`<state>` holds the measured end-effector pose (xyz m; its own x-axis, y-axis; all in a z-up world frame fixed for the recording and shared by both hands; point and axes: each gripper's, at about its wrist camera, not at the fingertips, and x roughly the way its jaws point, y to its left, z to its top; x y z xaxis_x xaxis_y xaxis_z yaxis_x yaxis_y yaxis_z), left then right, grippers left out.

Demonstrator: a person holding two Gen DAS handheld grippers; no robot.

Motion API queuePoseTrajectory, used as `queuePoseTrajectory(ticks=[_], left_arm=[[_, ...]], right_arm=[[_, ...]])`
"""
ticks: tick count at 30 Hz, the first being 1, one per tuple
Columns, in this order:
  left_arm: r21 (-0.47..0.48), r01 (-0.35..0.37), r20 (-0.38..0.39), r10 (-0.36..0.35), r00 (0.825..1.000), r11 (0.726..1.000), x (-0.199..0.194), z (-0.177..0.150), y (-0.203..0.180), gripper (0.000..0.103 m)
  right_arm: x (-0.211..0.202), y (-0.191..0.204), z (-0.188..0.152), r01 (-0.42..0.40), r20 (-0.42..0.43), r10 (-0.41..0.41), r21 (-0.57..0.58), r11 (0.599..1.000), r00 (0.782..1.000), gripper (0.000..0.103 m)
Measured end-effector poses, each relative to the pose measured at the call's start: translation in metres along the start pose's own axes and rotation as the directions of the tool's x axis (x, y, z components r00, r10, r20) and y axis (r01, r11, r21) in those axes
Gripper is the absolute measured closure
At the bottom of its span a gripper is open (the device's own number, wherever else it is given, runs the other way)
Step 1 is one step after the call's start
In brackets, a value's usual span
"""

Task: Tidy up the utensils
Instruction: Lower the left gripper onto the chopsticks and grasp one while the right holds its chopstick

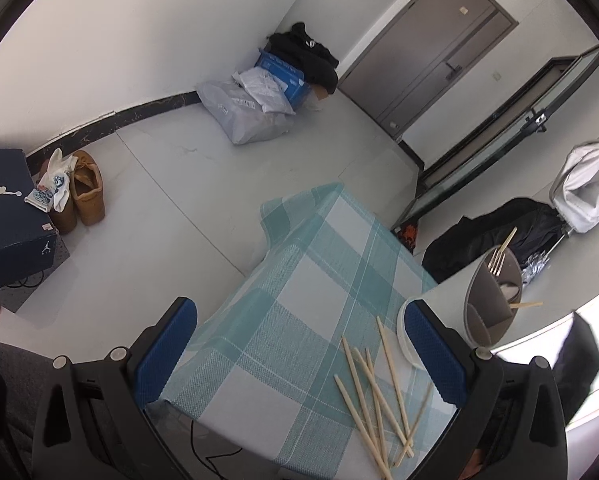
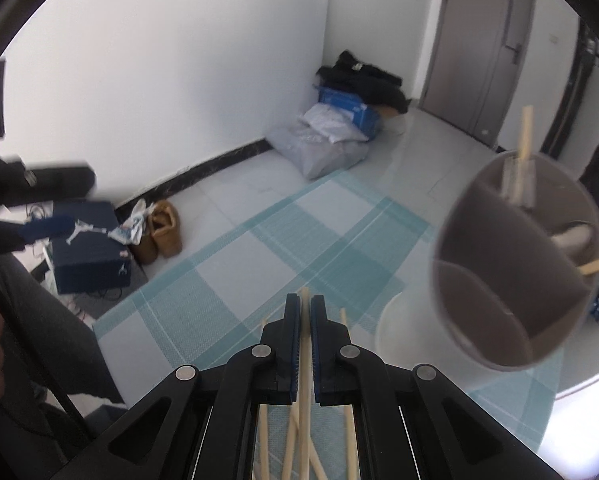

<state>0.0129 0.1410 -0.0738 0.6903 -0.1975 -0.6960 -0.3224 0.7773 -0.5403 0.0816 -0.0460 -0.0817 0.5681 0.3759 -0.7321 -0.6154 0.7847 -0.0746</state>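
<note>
One pale wooden chopstick (image 2: 305,344) is pinched between the blue pads of the right gripper (image 2: 305,312), jaws drawn in tight on it, its tip poking out just past the fingertips. Below it the loose chopsticks (image 1: 373,392) lie crossed in a heap on the near right part of the teal-and-white checked tablecloth (image 1: 283,304).

The left gripper (image 1: 299,344) hangs over the near edge of the table with its jaws spread wide and nothing between the blue pads (image 1: 167,352).

To the right of the heap stands a grey-brown utensil holder (image 1: 491,300), divided into compartments. A fork (image 1: 497,262) stands tines-up in its far compartment, and a chopstick end (image 1: 525,304) sticks out over its right rim. A white rounded object sits inside it; too blurred to name. Just left of the holder's base lies a white dish (image 1: 405,340), partly hidden by the left gripper's right finger.

On the floor at far left sits a dark blue shoebox (image 1: 3,216) bearing a white Jumpman figure, the Jordan mark; no lettering is legible. Tan boots (image 1: 85,196) stand beside it. In the far corner is a blue carton (image 1: 283,76) with white print too small to read, among white bags and dark clothing. A grey door (image 1: 431,48) is at far right.
</note>
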Motion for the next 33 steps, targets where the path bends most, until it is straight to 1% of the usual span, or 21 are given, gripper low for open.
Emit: queuePoseTrajectory(ticks=[3,4,7,9,12,13,16,19,22,24,25,26,29,30,31,33], left_arm=[[0.024,-0.005,-0.066,0.007,0.998,1.000,0.010,-0.008,-0.005,0.001],[0.039,-0.005,-0.100,0.009,0.995,0.999,0.016,-0.013,-0.008,0.001],[0.066,0.004,-0.163,0.007,0.987,0.998,0.023,-0.023,-0.015,0.001],[0.113,-0.023,-0.198,0.045,0.979,0.993,0.028,-0.032,-0.023,0.001],[0.164,-0.041,-0.247,0.081,0.966,0.986,0.036,-0.044,-0.034,0.001],[0.186,-0.058,-0.267,0.107,0.958,0.981,0.041,-0.049,-0.038,0.001],[0.229,-0.087,-0.304,0.156,0.940,0.970,0.050,-0.059,-0.047,0.003],[0.275,-0.125,-0.323,0.214,0.922,0.953,0.057,-0.067,-0.054,0.003],[0.321,-0.171,-0.316,0.276,0.908,0.931,0.064,-0.071,-0.060,0.007],[0.352,-0.204,-0.319,0.322,0.891,0.913,0.070,-0.072,-0.064,0.008],[0.364,-0.219,-0.317,0.342,0.885,0.905,0.072,-0.072,-0.065,0.012],[0.365,-0.229,-0.314,0.351,0.882,0.902,0.072,-0.071,-0.065,0.015],[0.341,-0.256,-0.334,0.371,0.867,0.905,0.077,-0.072,-0.062,0.017],[0.345,-0.264,-0.324,0.378,0.867,0.901,0.077,-0.072,-0.063,0.017],[0.348,-0.267,-0.322,0.382,0.866,0.898,0.078,-0.072,-0.065,0.022],[0.355,-0.281,-0.319,0.398,0.860,0.892,0.081,-0.073,-0.069,0.024]], right_arm=[[-0.024,-0.018,-0.003,0.011,0.065,-0.016,0.076,0.997,0.998,0.099],[-0.029,-0.023,-0.004,0.013,0.078,-0.020,0.097,0.995,0.997,0.099],[-0.053,-0.042,-0.011,0.017,0.146,-0.042,0.174,0.985,0.988,0.099],[-0.068,-0.054,-0.017,0.012,0.185,-0.055,0.224,0.975,0.981,0.099],[-0.085,-0.068,-0.026,-0.009,0.230,-0.061,0.290,0.957,0.971,0.099],[-0.088,-0.070,-0.028,-0.010,0.242,-0.067,0.301,0.954,0.968,0.099],[-0.099,-0.080,-0.036,-0.020,0.274,-0.074,0.326,0.945,0.959,0.099],[-0.108,-0.089,-0.040,-0.042,0.299,-0.070,0.351,0.935,0.952,0.099],[-0.117,-0.098,-0.046,-0.066,0.328,-0.068,0.380,0.923,0.942,0.099],[-0.123,-0.105,-0.050,-0.082,0.349,-0.069,0.400,0.913,0.935,0.099],[-0.125,-0.109,-0.053,-0.087,0.354,-0.069,0.407,0.909,0.933,0.099],[-0.128,-0.113,-0.054,-0.092,0.362,-0.071,0.415,0.905,0.929,0.099],[-0.137,-0.122,-0.060,-0.101,0.384,-0.081,0.431,0.896,0.920,0.099],[-0.139,-0.124,-0.063,-0.103,0.391,-0.085,0.436,0.894,0.917,0.099],[-0.142,-0.127,-0.065,-0.110,0.396,-0.084,0.443,0.890,0.914,0.099],[-0.143,-0.132,-0.069,-0.124,0.397,-0.078,0.459,0.880,0.915,0.099]])
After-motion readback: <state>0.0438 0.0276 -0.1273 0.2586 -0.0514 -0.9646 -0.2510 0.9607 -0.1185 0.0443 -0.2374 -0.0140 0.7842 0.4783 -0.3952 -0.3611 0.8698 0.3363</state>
